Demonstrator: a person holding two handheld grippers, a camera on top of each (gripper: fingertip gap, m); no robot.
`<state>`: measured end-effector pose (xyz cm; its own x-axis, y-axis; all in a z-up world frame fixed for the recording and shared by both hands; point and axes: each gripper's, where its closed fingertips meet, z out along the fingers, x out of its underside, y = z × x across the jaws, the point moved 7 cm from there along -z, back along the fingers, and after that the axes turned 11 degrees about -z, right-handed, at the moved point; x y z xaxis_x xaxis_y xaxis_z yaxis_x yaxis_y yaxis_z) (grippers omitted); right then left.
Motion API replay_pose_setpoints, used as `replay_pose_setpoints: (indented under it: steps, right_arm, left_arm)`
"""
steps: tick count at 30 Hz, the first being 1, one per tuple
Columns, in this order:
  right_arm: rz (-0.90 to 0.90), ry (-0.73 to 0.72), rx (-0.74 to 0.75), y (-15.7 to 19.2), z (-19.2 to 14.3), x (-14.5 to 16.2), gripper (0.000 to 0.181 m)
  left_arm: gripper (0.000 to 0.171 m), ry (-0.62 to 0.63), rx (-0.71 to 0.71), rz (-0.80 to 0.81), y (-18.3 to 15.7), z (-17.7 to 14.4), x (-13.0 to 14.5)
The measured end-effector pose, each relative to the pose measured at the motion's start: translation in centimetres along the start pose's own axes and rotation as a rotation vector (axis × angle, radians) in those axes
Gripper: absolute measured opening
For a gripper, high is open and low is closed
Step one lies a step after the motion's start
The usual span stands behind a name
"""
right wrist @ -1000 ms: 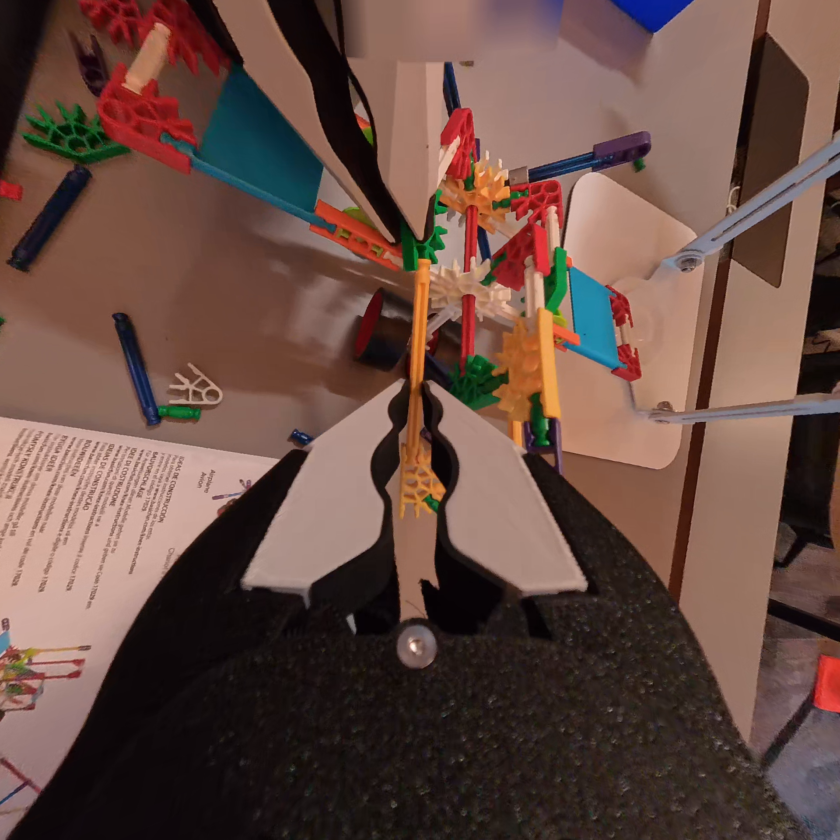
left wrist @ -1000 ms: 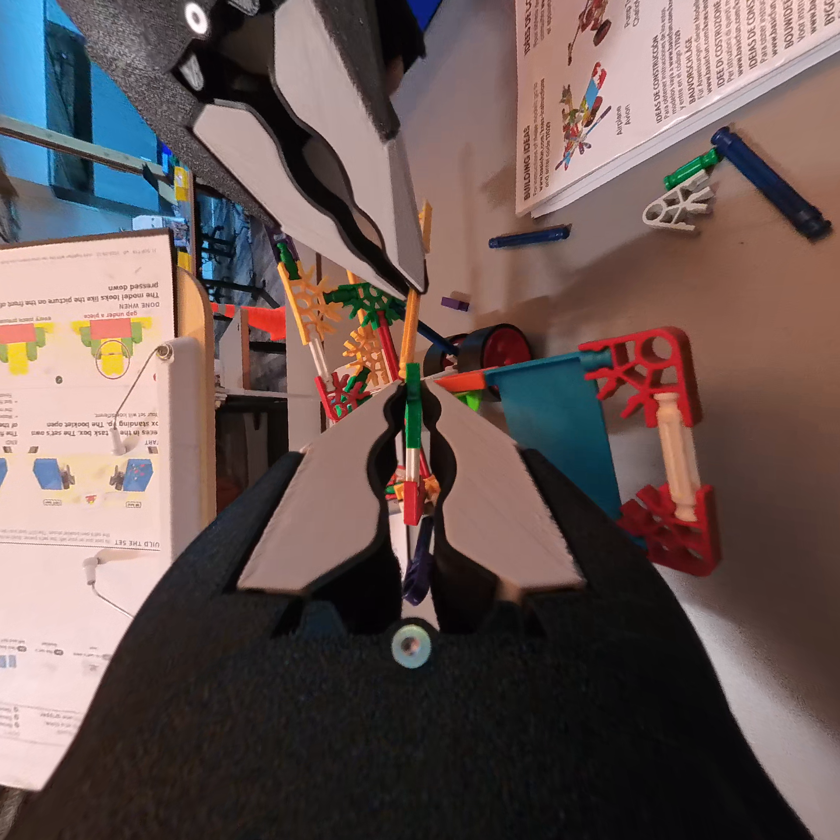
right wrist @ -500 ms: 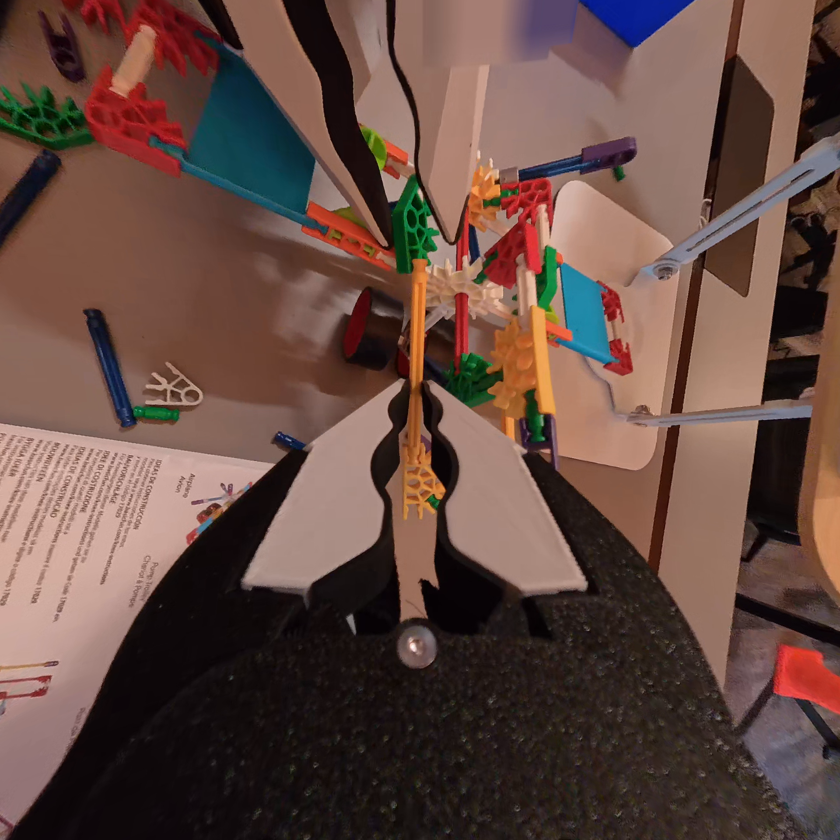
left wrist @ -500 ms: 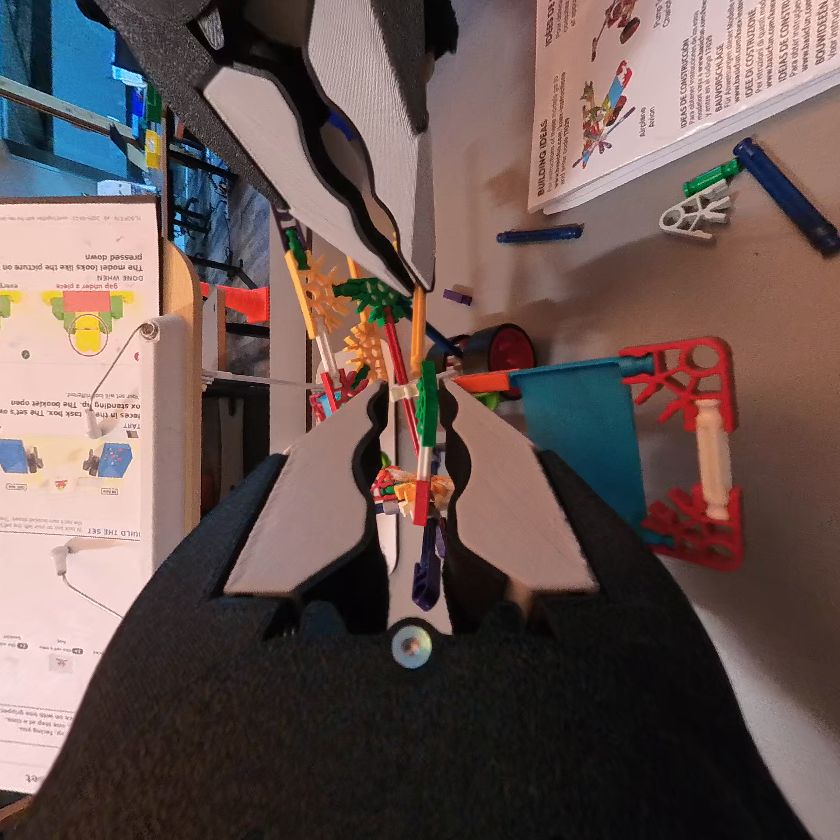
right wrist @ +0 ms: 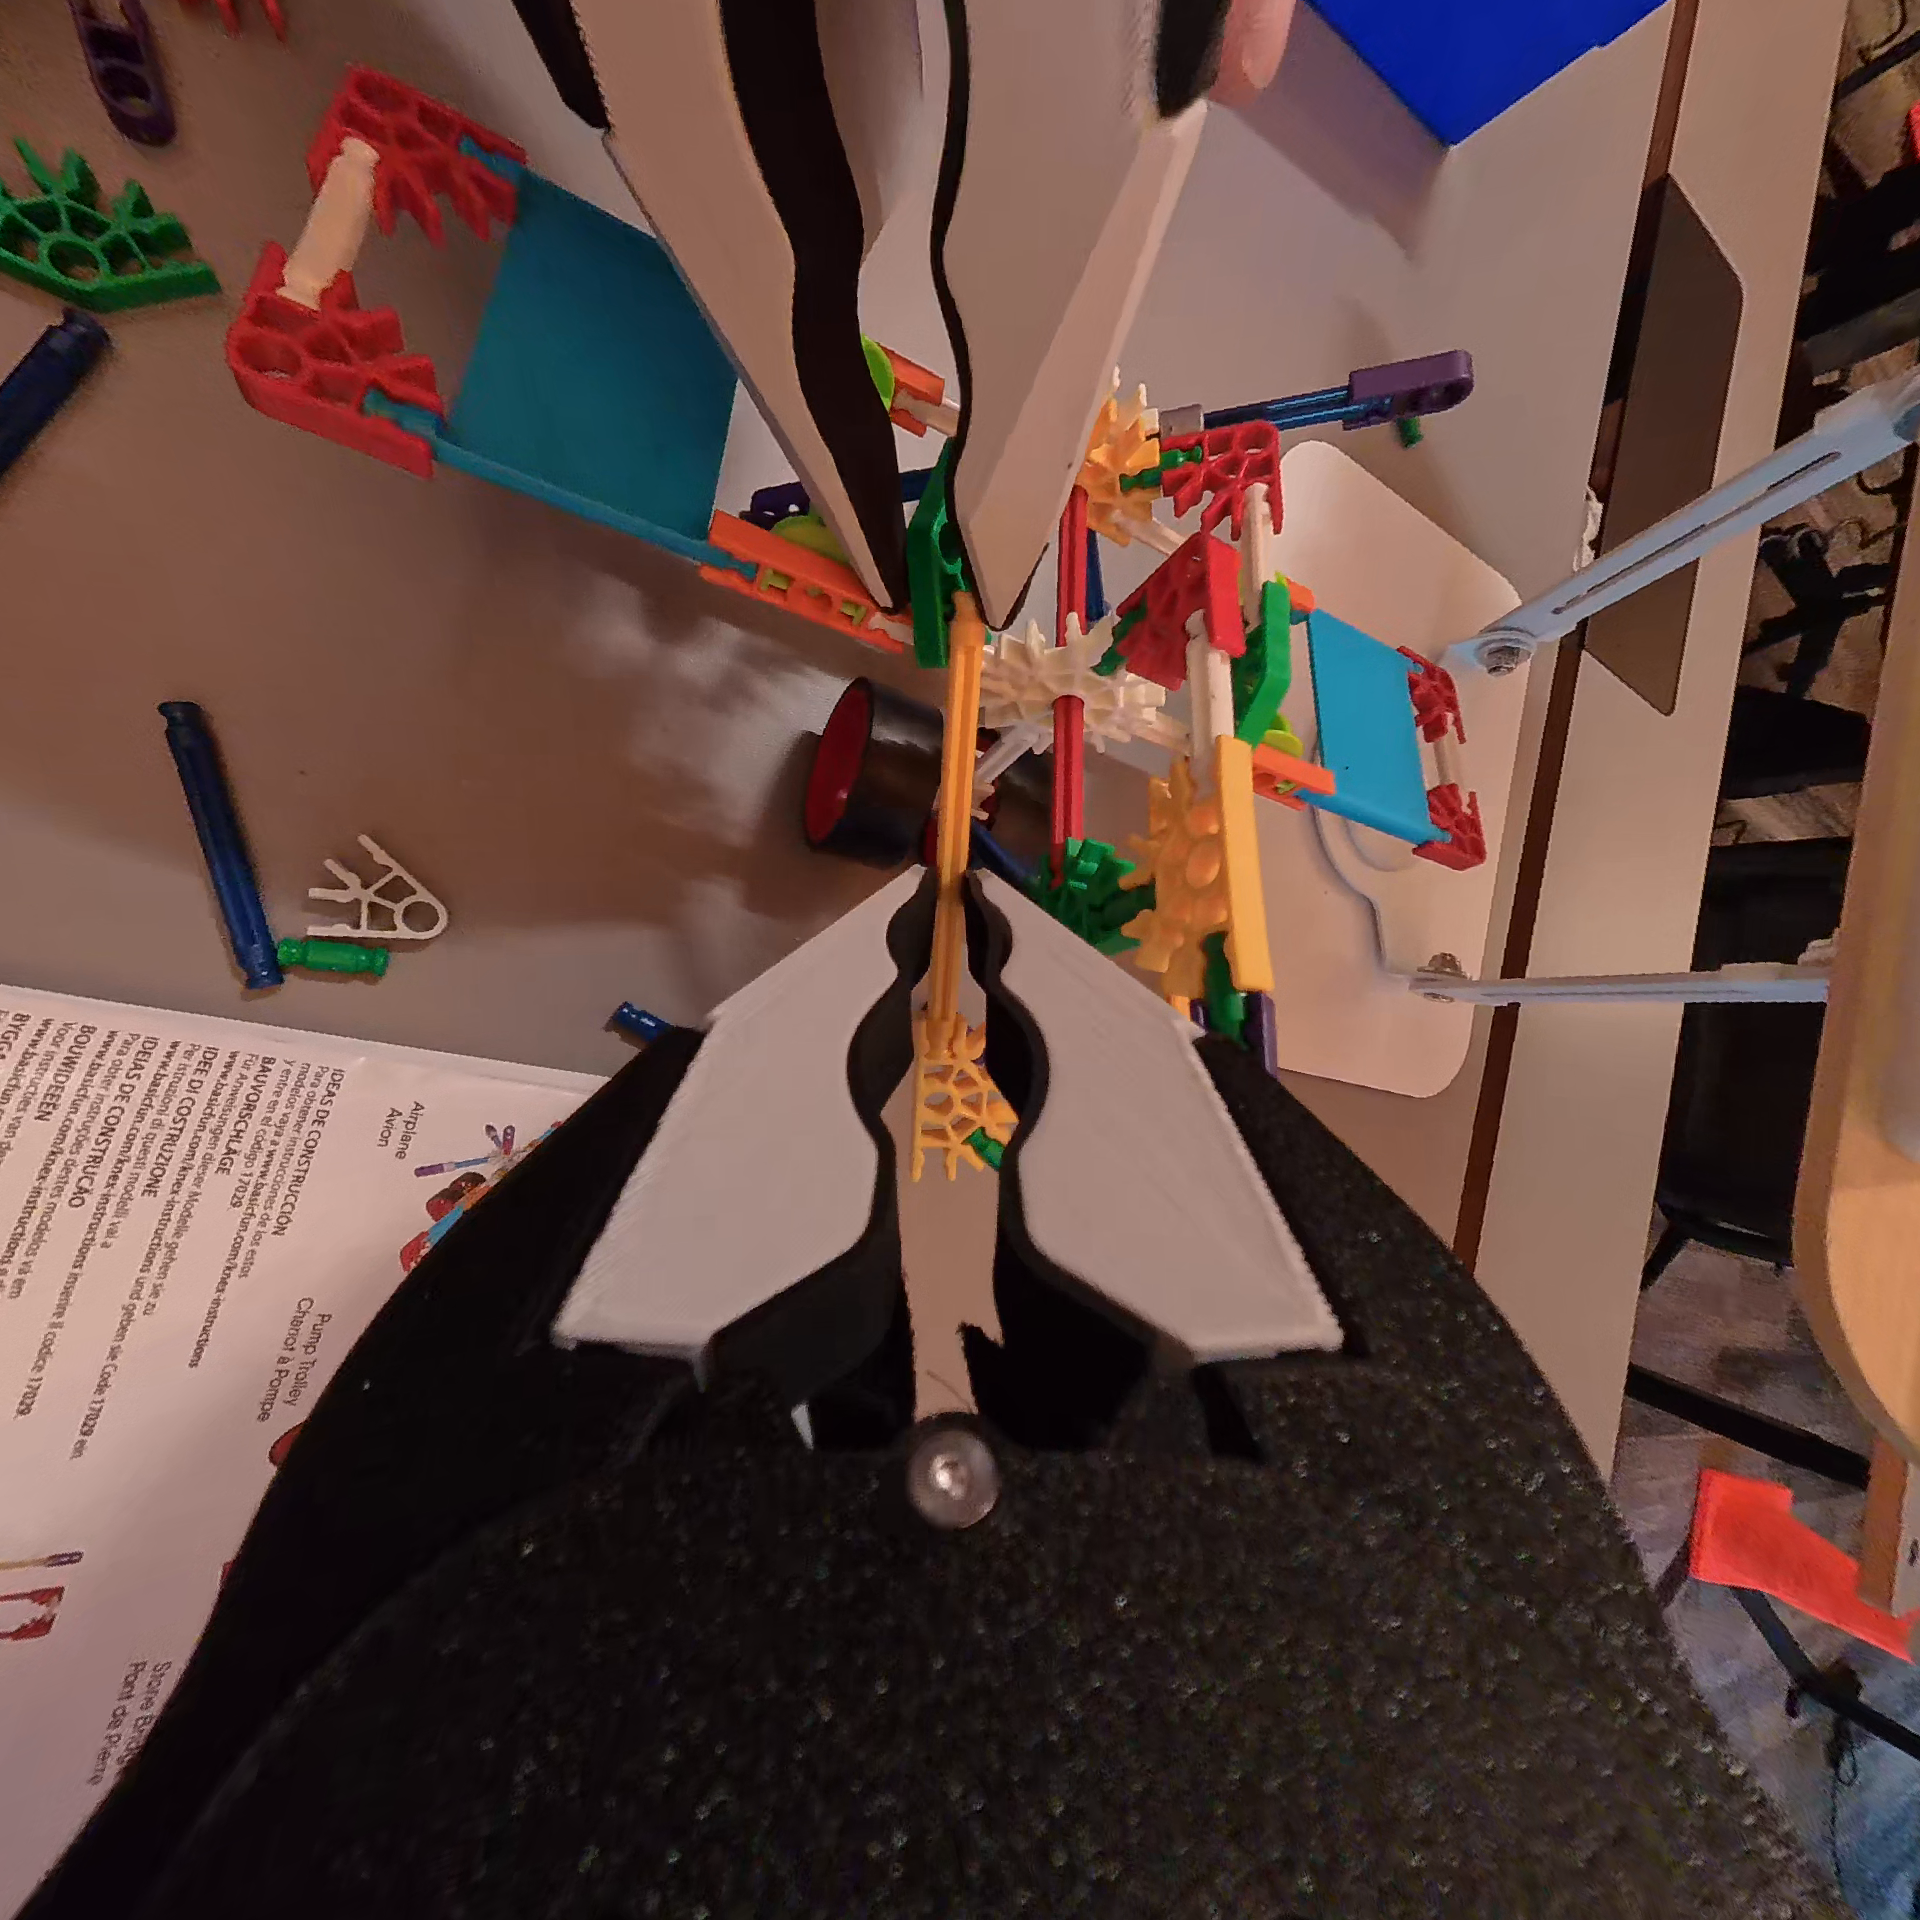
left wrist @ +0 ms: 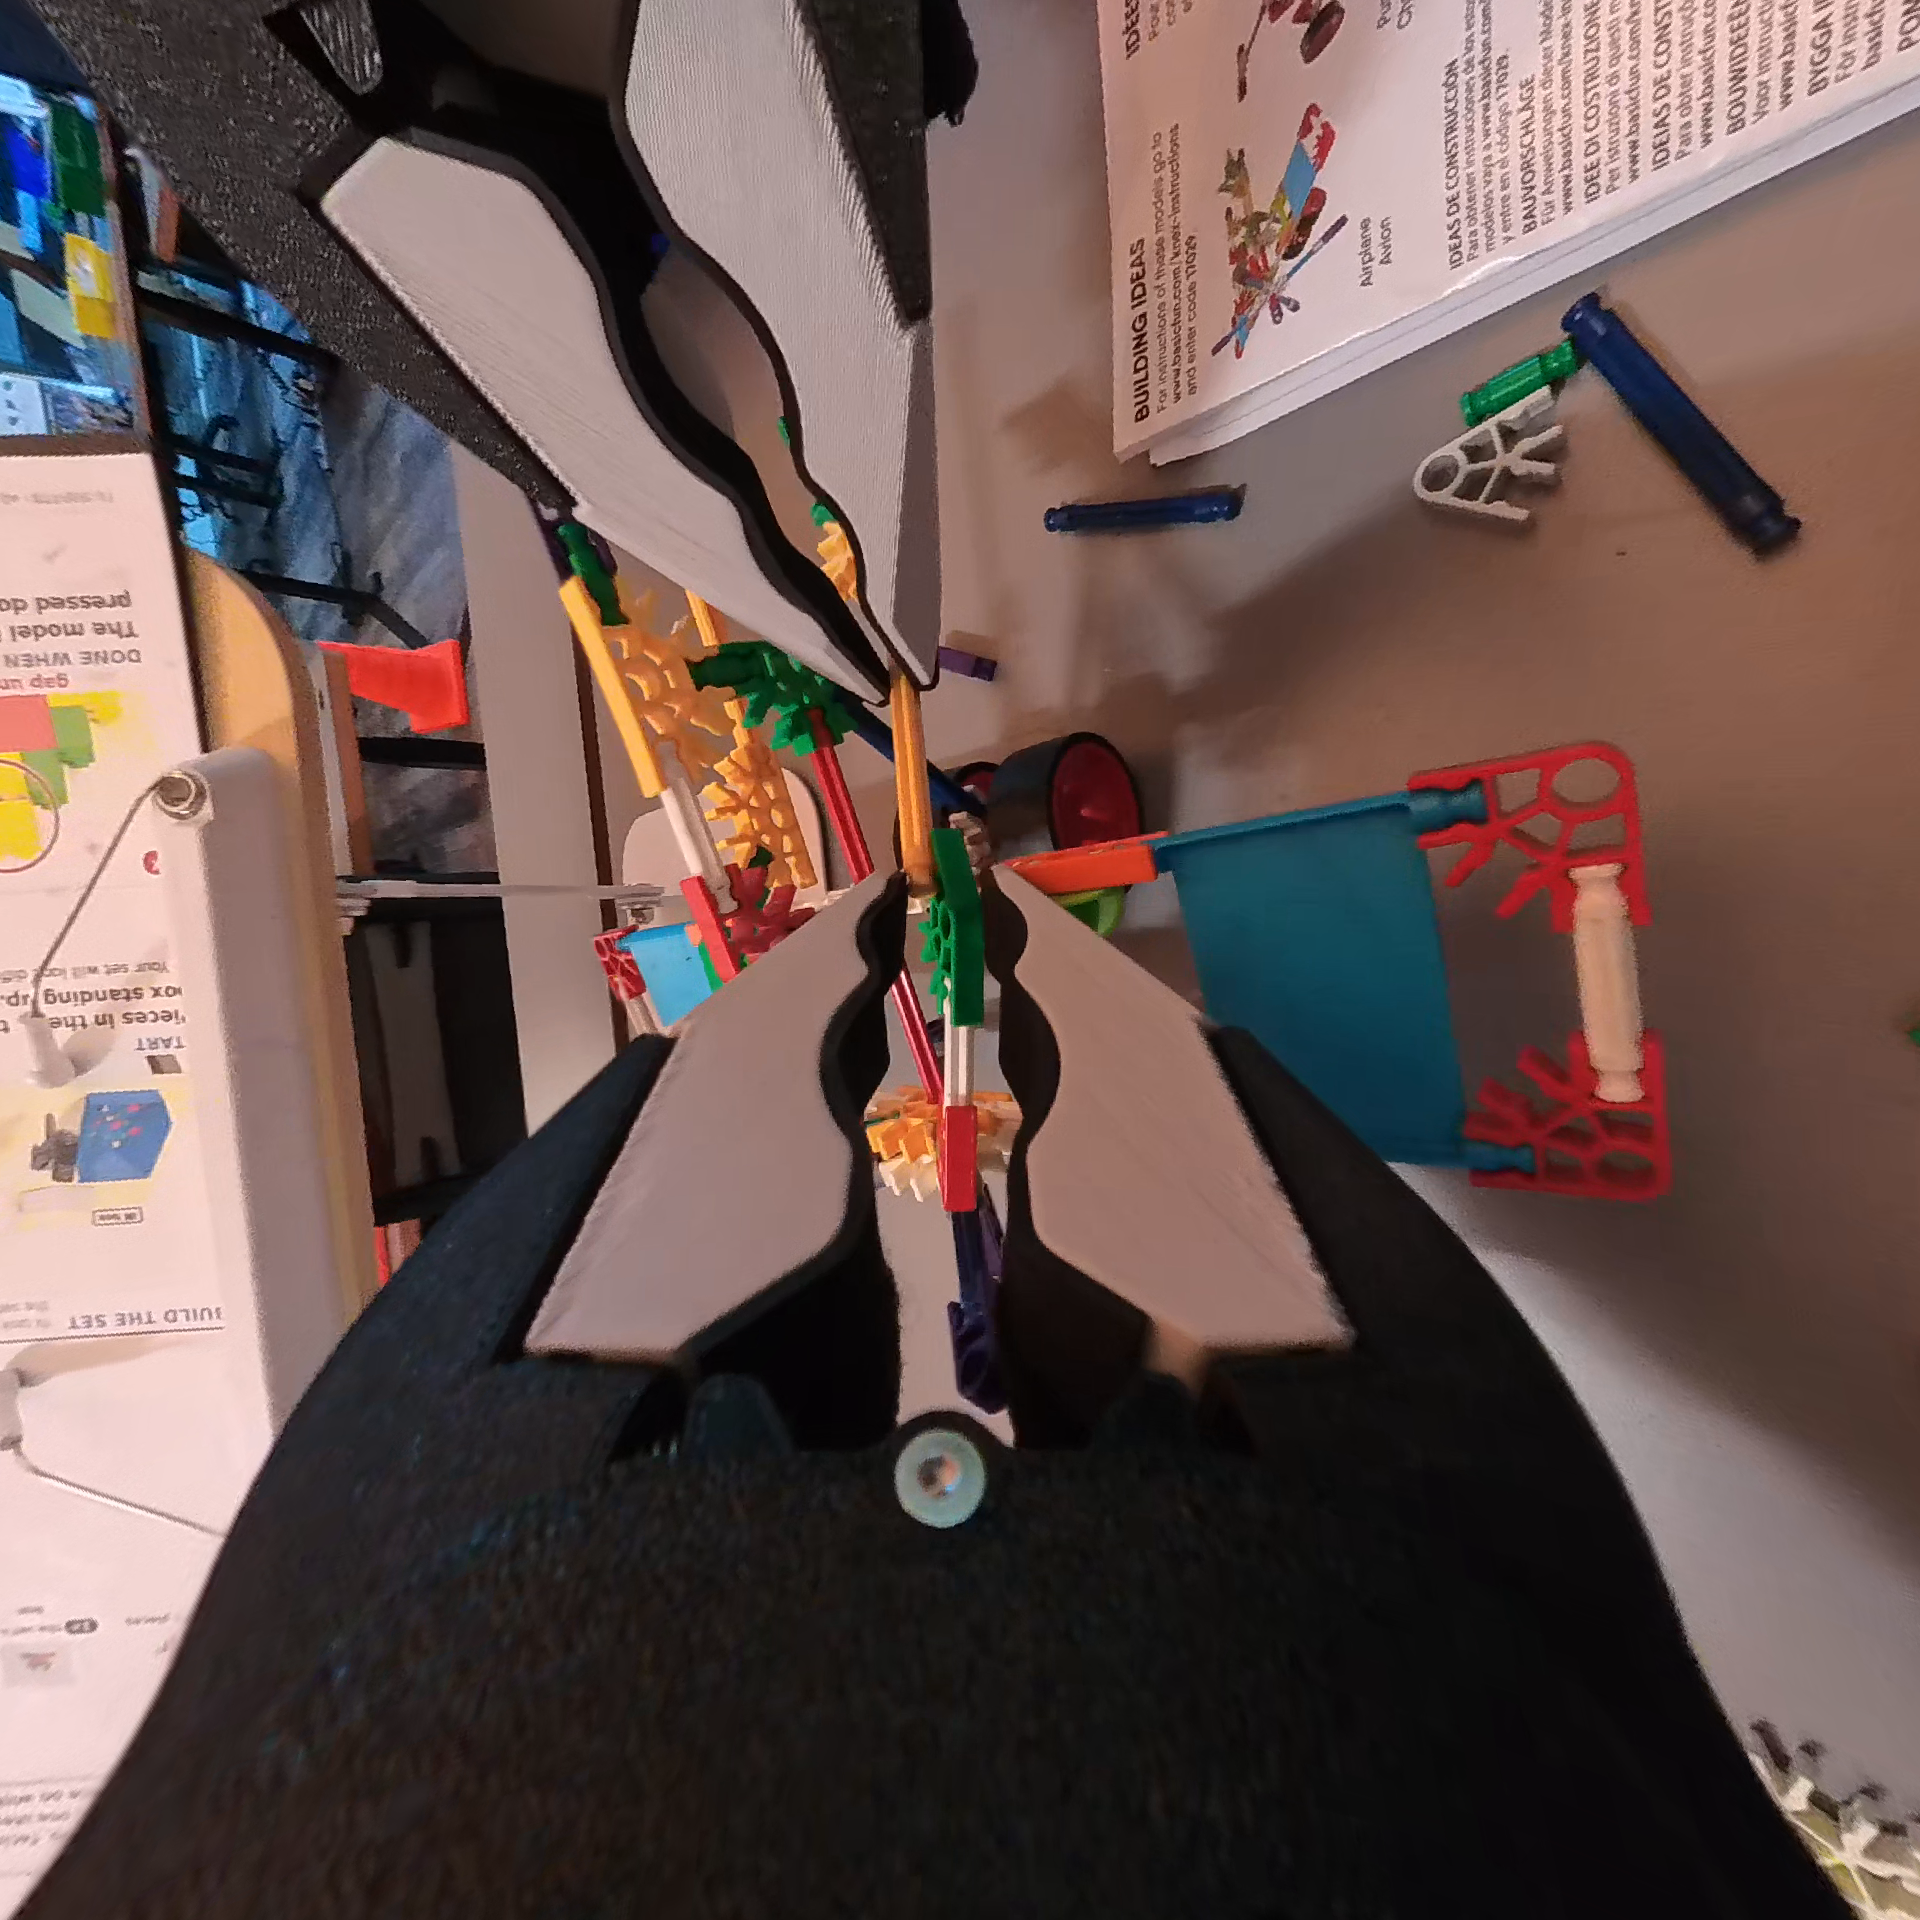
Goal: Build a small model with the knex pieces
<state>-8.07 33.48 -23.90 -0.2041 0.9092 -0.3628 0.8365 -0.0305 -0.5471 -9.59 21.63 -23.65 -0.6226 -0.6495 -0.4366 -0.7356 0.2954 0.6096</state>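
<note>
Grey table (left wrist: 1351,644), dim warm light. Left tongs (left wrist: 940,883) stand slightly apart around a flat green plastic connector (left wrist: 951,940), contact unclear. Right tongs (right wrist: 948,883) are clamped on a thin yellow plastic rod (right wrist: 961,727) plugged into that connector. Both parts belong to a multicoloured rod-and-connector toy model (right wrist: 1174,675). At 10 o'clock of the right tongs lies a dark blue loose rod (right wrist: 213,831); at 8 o'clock, a printed white instruction booklet (right wrist: 208,1195).

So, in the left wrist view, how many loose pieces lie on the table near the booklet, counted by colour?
Blue rods: 2
Green rod: 1
White connector: 1
Purple piece: 1
Total: 5
</note>
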Motion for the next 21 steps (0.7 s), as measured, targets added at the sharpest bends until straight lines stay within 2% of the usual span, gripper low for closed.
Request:
replay_pose_setpoints:
  steps: [21]
  right_arm:
    - [-0.01, 0.034, -0.007, 0.11, 0.1, 0.42, 0.005]
  left_arm:
    - [0.014, -0.004, 0.078, -0.036, 0.38, 0.32, -0.59]
